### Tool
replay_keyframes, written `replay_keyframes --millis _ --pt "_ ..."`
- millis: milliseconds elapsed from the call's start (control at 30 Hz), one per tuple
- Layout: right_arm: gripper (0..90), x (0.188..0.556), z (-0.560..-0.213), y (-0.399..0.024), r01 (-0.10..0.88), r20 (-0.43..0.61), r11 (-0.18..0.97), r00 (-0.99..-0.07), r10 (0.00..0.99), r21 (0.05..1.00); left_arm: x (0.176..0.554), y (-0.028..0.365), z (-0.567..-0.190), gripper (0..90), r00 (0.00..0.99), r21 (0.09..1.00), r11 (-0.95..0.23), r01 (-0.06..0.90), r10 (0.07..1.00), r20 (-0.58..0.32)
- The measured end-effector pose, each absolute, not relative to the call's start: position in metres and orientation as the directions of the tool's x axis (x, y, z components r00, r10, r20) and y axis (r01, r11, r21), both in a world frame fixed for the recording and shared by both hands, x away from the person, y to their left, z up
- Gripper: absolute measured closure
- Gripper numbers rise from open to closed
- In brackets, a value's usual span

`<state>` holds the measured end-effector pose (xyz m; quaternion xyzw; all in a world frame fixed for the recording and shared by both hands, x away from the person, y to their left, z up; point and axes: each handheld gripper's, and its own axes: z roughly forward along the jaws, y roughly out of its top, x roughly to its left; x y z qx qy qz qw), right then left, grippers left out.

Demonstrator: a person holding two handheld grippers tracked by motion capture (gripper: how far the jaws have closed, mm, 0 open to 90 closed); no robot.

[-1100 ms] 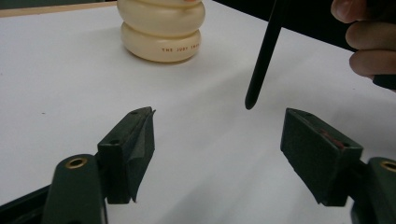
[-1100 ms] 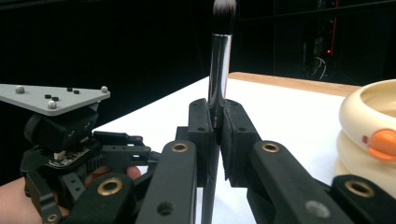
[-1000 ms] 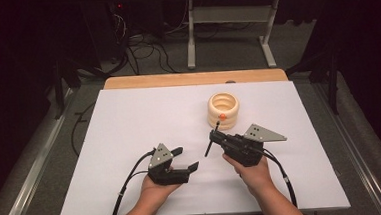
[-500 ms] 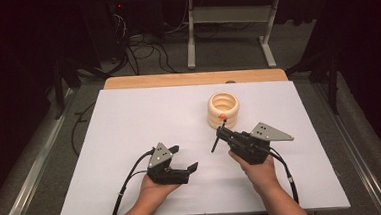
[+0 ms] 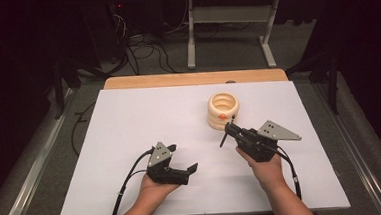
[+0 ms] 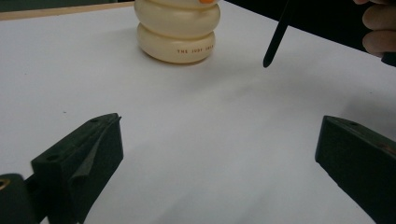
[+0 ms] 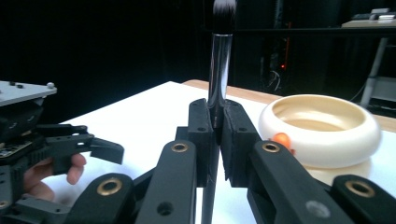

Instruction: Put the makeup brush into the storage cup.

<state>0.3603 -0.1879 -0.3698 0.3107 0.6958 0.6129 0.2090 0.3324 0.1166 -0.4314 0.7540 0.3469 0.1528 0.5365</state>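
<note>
Makeup brush is clamped in the right gripper, standing roughly upright with its dark bristles at the top in the right gripper view and its black handle end slanting down, hanging just above the sheet. Cream holder is the landmark: stacked ring shape, hollow top, small orange dot on the side facing the person, faint lettering on its lowest ring in the left gripper view.

Left of the holder and nearer the person: left gripper, held in the left hand, low over the white sheet. Its jaws have just been opening and now stand wide apart, nothing between them, bare sheet showing in the gap. Grey plate on top, cable trailing back off the near edge of the sheet.

Just in front of the holder, slightly to its right: right gripper, in the right hand, jaws closed tight on the brush's shiny ferrule. Brush sits close to the holder's near side, not touching it, not inside it.

Holder stands on the sheet toward the far side, right of centre. Wooden board edge shows beyond the holder, behind the sheet.
</note>
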Motion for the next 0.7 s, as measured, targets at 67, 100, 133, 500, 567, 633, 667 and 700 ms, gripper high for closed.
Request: replay_keyframes --millis 67,100,133,500,567,633,667,700 --pt "85.5 0.362 -0.369 -0.191 0.167 0.081 0.056 -0.711 0.698 0.984 0.332 0.116 -0.431 0.1 0.713 0.915 -0.186 0.358 0.687 -0.14" --pt "85.5 0.362 -0.369 -0.192 0.17 0.083 0.054 -0.704 0.705 0.984 0.332 0.116 -0.431 0.1 0.713 0.915 -0.187 0.358 0.687 -0.139" --pt "85.4 0.362 -0.369 -0.194 0.165 0.082 0.05 -0.703 0.707 0.985 0.332 0.116 -0.431 0.1 0.713 0.915 -0.187 0.357 0.688 -0.138" --pt "85.5 0.367 -0.365 -0.208 0.154 0.074 0.037 -0.655 0.752 0.987 0.332 0.117 -0.43 0.1 0.712 0.917 -0.187 0.352 0.69 -0.132" --pt "85.5 0.368 -0.365 -0.21 0.147 0.073 0.032 -0.648 0.758 0.989 0.332 0.117 -0.43 0.1 0.712 0.917 -0.189 0.351 0.69 -0.13" --pt "85.4 0.368 -0.364 -0.212 0.147 0.072 0.029 -0.639 0.766 0.989 0.332 0.117 -0.43 0.1 0.712 0.917 -0.194 0.349 0.69 -0.126" --pt "85.5 0.369 -0.363 -0.213 0.144 0.066 0.035 -0.635 0.77 0.989 0.332 0.117 -0.43 0.1 0.713 0.916 -0.196 0.349 0.69 -0.124" --pt "85.5 0.37 -0.363 -0.214 0.135 0.057 0.038 -0.632 0.773 0.99 0.332 0.117 -0.43 0.1 0.713 0.917 -0.197 0.348 0.69 -0.123"
